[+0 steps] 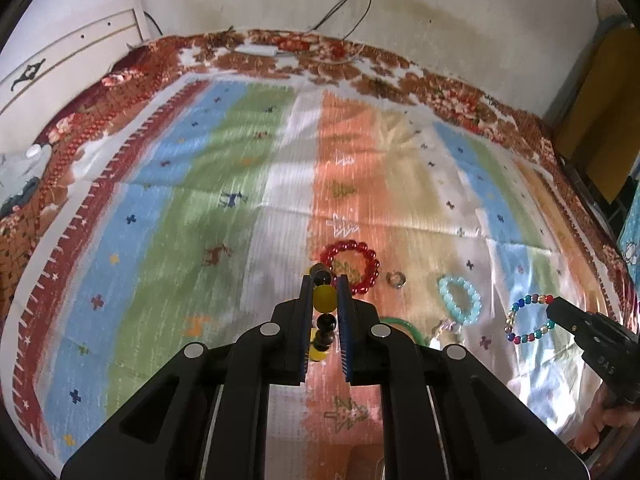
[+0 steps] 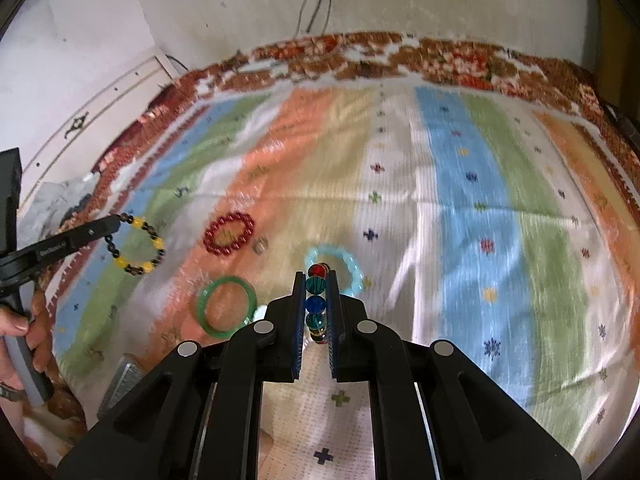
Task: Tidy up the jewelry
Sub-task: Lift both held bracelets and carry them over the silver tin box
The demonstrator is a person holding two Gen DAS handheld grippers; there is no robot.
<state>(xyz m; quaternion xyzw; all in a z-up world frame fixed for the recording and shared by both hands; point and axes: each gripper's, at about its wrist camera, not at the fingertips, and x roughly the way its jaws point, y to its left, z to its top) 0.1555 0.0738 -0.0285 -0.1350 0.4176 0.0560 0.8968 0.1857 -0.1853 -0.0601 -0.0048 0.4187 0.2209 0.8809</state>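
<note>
Both grippers are up off the striped cloth [image 1: 168,216] — the left gripper [image 1: 325,286] pinched tight on the yellow-and-black bead bracelet [image 1: 323,298], the right gripper [image 2: 317,284] clamped on the multicoloured bead bracelet [image 2: 315,304], each loop dangling. On the cloth between them: the red bead bracelet [image 1: 362,249], a small ring [image 1: 396,279], the pale-blue bracelet [image 1: 460,300] — and, nearer, the green bangle [image 2: 226,306].

On the bed, my striped mat [image 1: 240,208] carried a beaded bracelet [image 1: 350,266] just ahead of my left tongs [image 1: 325,280]; right of it lay a small ring [image 1: 396,279], then another bracelet [image 1: 460,300], with a bangle [image 2: 226,306] nearer me.
</note>
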